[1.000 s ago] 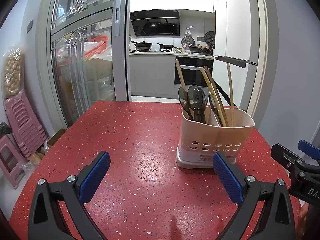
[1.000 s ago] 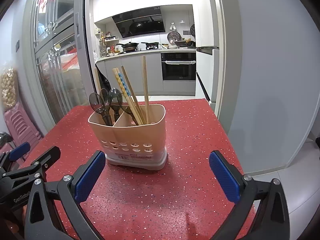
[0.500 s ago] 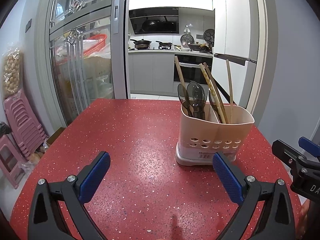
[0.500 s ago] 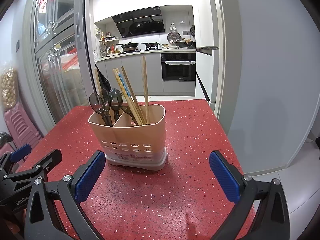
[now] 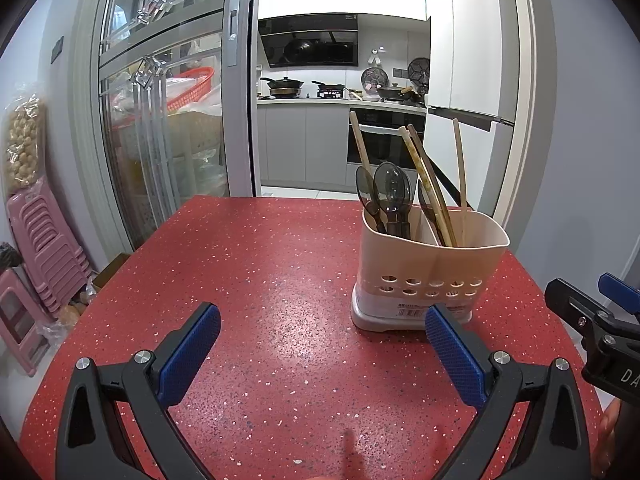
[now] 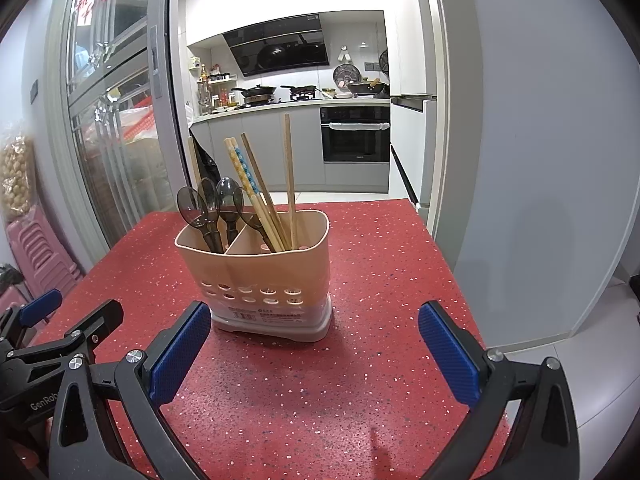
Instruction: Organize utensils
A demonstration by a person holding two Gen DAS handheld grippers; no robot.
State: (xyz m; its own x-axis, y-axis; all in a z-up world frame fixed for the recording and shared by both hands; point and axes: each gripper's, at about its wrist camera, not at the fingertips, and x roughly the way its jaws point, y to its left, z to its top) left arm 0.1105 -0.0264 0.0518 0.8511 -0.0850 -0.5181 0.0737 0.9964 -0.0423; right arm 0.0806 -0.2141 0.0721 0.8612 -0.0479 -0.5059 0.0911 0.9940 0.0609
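A beige two-compartment utensil holder point(image 5: 428, 276) point(image 6: 260, 280) stands on the red speckled table point(image 5: 260, 280) point(image 6: 380, 272). Dark translucent spoons point(image 5: 390, 196) point(image 6: 208, 208) stand in one compartment and wooden chopsticks point(image 5: 430, 184) point(image 6: 256, 192) in the other. My left gripper point(image 5: 320, 340) is open and empty, low over the table, in front of and left of the holder. My right gripper point(image 6: 316, 344) is open and empty, just in front of the holder. Each gripper shows at the edge of the other's view.
The table's right edge drops off near a grey wall point(image 6: 540, 140). Stacked pink stools point(image 5: 36, 248) stand on the floor at the left by glass sliding doors point(image 5: 160, 120). A kitchen point(image 5: 340, 100) lies beyond the table's far edge.
The left wrist view has shifted slightly, so the holder sits a little higher in it. The right wrist view is almost unchanged. Both grippers stay open.
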